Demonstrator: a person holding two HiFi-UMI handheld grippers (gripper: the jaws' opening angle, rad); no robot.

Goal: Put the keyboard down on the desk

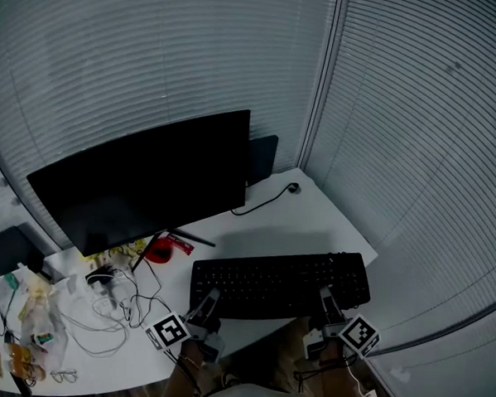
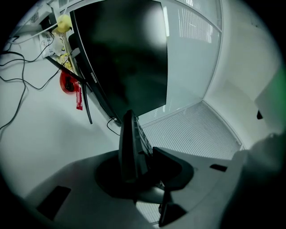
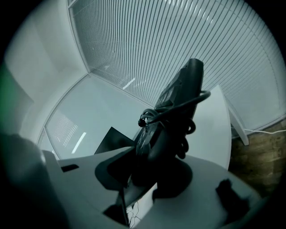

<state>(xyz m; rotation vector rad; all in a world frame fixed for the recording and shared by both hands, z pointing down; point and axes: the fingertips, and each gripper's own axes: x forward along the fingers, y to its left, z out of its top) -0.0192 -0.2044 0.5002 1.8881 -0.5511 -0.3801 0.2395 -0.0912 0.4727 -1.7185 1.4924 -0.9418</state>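
Left gripper point(image 1: 207, 306) and right gripper point(image 1: 325, 304) are each clamped partway shut on the near edge of the keyboard point(image 1: 281, 280), one per end. Keyboard is held level over the desk point(image 1: 313, 222) front, before the monitor point(image 1: 149, 180). Desk contact can't be told.

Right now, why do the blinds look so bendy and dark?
Head view: the wide lens bows the straight blinds into curves; dim light leaves the monitor a black slab. Left gripper view: black corners, pale glare on the monitor. Right gripper view: the close keyboard is a dark shape.
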